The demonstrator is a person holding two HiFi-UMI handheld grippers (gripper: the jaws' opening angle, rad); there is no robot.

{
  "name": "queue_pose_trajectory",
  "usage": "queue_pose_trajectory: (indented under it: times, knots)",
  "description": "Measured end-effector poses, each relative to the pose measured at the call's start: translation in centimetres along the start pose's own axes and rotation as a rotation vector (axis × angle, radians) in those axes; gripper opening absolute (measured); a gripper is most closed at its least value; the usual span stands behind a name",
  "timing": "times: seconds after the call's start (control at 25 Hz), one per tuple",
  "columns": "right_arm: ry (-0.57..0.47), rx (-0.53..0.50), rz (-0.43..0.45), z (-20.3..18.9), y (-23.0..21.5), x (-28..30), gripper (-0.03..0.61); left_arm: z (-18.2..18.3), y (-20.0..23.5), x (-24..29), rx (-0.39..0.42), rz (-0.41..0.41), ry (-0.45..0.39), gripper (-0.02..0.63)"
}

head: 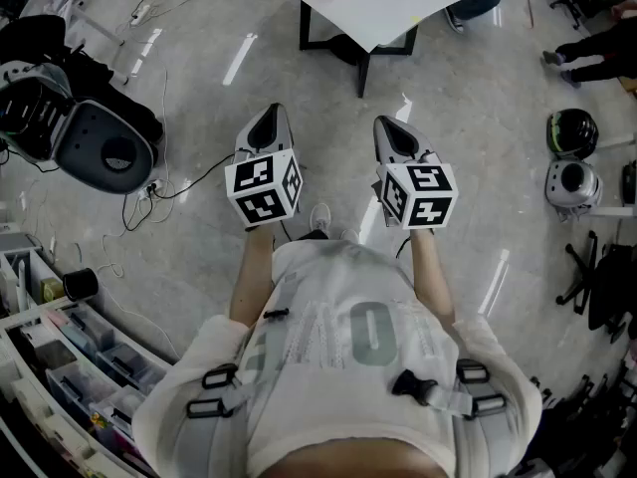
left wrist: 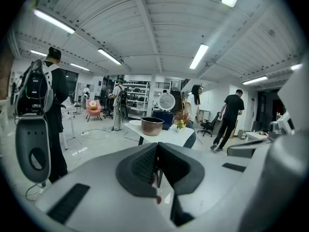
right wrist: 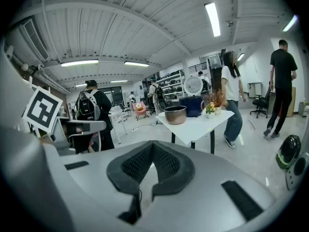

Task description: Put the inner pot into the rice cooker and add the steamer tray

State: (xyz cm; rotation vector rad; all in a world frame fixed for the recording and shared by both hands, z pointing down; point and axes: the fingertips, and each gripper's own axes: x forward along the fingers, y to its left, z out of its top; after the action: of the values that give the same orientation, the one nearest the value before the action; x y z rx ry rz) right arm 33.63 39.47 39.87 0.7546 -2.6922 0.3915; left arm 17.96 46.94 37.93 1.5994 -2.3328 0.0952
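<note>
Two grippers are held out side by side in front of the person in the white top (head: 348, 366), both over bare grey floor (head: 199, 58) and pointing slightly downward towards the white table (head: 388, 8) ahead. The left gripper (head: 271, 110) has its jaws pressed fully together with nothing between them, as the left gripper view shows plainly (left wrist: 157, 149). The right gripper (head: 383, 120) is the same: jaws closed tip to tip and empty (right wrist: 152, 146). The two are near each other but not touching, and both are well short of the table.

The inner pot (right wrist: 175, 115), a copper-brown bowl with a bright rim, stands upright on the table near its nearer corner. Just behind it sits the dark blue rice cooker (right wrist: 193, 105), and a pale round disc (right wrist: 193, 86) rises above that; I cannot tell whether it is the lid. A small pot of flowers (right wrist: 212, 105) stands beside the cooker towards the right.

Around the room, a person in a light top (right wrist: 231, 95) stands close to the far side of the table, another in a black T-shirt (right wrist: 280, 86) is further right, and one with a backpack (right wrist: 94, 110) is off to the left. Two helmets (head: 572, 132) lie on the floor at the right.
</note>
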Motion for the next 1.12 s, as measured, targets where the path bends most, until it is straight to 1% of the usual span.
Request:
queue_pose_trajectory:
  times: [0.24, 0.32, 0.52, 0.64, 0.72, 0.92, 1.12]
  knots:
    - [0.000, 0.069, 0.068, -0.1, 0.2, 1.5, 0.008, 0.4, 1.0, 1.7, -0.019, 0.000, 0.005, 0.020]
    - [0.006, 0.073, 0.066, -0.3, 0.2, 1.8, 0.006, 0.4, 1.1, 2.1, -0.023, -0.007, 0.006, 0.021]
    - [0.015, 0.043, 0.049, -0.1, 0.6, 3.3, 0.008, 0.3, 1.7, 3.4, -0.021, -0.024, 0.011, 0.020]
    - [0.013, 0.009, 0.068, 0.4, 1.6, 4.1, 0.008, 0.7, 2.5, 3.9, -0.032, -0.030, 0.009, 0.020]
    - [0.020, 0.008, 0.078, 0.4, 2.0, 4.8, 0.008, 0.9, 3.2, 4.2, -0.039, -0.031, 0.004, 0.020]
    - [0.035, 0.015, 0.059, 0.6, 3.1, 6.7, 0.008, 1.4, 6.0, 4.6, -0.065, -0.030, -0.004, 0.020]
    - [0.020, -0.014, 0.032, 1.1, 3.8, 7.9, 0.008, 1.2, 8.6, 5.2, -0.102, -0.039, -0.004, 0.021]
